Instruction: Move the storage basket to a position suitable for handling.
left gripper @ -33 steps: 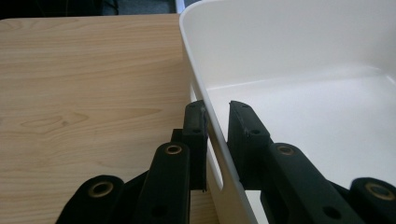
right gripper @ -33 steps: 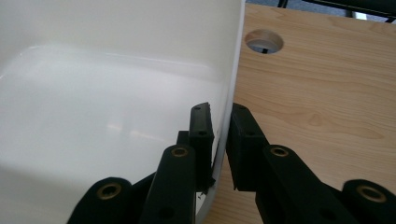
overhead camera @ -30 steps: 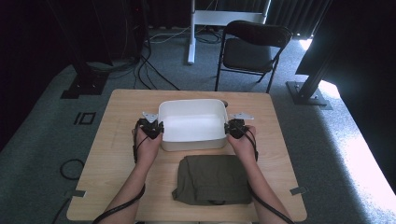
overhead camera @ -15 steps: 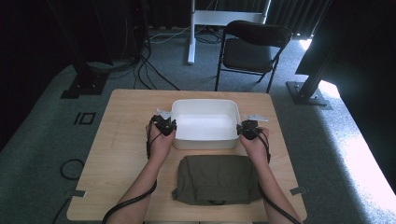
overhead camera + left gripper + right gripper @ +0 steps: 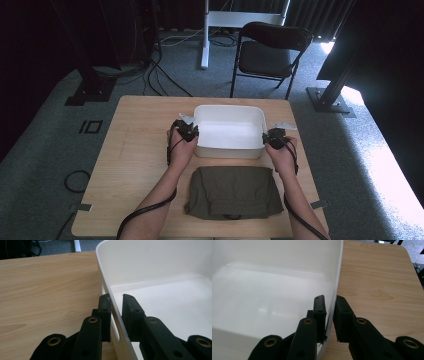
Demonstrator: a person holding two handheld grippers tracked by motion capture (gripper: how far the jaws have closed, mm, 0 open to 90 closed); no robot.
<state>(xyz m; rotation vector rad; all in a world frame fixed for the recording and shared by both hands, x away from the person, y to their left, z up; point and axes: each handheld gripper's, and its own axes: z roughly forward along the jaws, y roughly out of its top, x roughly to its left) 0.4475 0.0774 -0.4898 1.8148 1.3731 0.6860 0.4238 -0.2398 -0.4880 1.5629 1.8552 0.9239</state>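
Bare table [image 5: 135, 130] left of white bin [image 5: 229, 150] (open passage); folded olive cloth [image 5: 232, 192] blocks near side.

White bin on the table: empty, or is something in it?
Empty. The white bin's floor shows bare in the high view and both gripper views.

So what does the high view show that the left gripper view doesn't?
High view alone: the folded olive cloth near the table's front edge, the black chair behind the table, the right gripper on the tub's far wall. Left gripper view alone: the left gripper close up, its jaws shut on the wall of the white tub, one inside, one outside. Both: tub and wooden table.
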